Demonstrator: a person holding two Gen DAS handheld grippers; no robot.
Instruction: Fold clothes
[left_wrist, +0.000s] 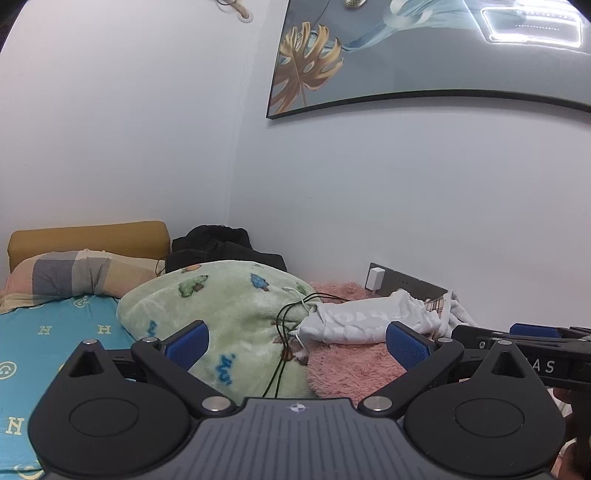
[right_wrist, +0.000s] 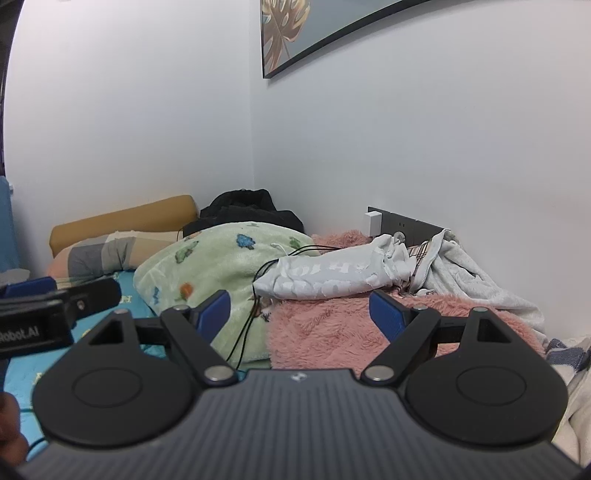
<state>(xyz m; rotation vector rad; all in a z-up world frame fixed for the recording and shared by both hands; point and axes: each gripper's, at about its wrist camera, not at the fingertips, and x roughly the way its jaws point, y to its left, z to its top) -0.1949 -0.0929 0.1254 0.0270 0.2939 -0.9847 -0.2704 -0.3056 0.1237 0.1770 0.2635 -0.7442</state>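
Both the left gripper (left_wrist: 297, 345) and right gripper (right_wrist: 299, 314) are spread wide and empty, short of the white garment (right_wrist: 325, 277) lying on the pink blanket (right_wrist: 332, 328) (black cords (right_wrist: 255, 295) alongside): probably best to pinch two hem corners, avoiding cords.

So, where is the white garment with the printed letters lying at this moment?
In both wrist views the white garment lies ahead, right of centre, on the pink fluffy blanket, its end against the green blanket where black cords cross.
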